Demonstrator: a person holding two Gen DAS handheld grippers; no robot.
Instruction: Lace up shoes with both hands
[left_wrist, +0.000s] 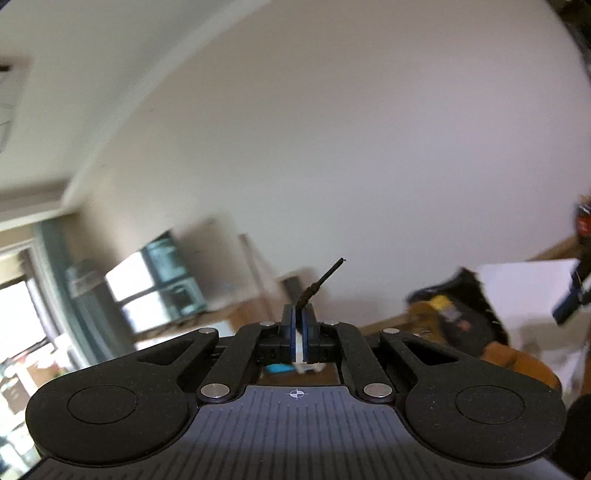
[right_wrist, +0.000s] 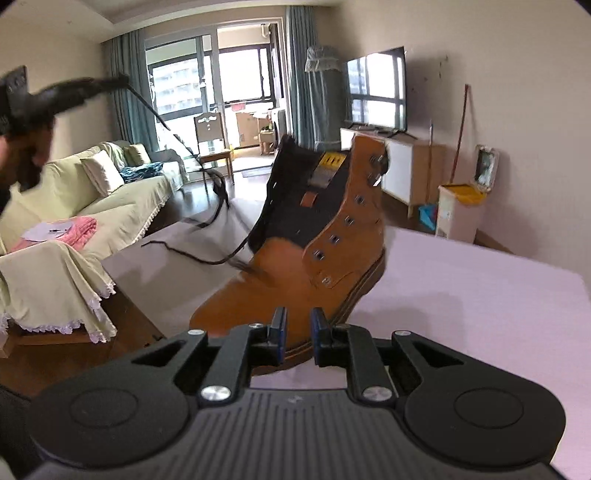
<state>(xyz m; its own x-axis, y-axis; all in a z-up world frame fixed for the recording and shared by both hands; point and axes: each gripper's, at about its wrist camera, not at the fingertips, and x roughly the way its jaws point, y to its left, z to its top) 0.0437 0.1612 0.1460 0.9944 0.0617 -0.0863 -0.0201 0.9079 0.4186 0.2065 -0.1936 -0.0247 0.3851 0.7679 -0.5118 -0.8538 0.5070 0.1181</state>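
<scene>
A: Where's the tan leather ankle boot (right_wrist: 295, 266)?

B: On the pale surface (right_wrist: 461, 295), tipped, just beyond the right claw (right_wrist: 298, 326), whose fingers stand apart and hold nothing. Its metal eyelets (right_wrist: 334, 239) on the near flap look bare.

A: And the thin black lace (right_wrist: 207, 225)?

B: It runs from the boot's lower tongue area up to the left claw (left_wrist: 299, 325), pinched shut just below the tip.

A: Risk?

B: I'd say a hard pull could topple the boot, or the short tip could slip free.
</scene>
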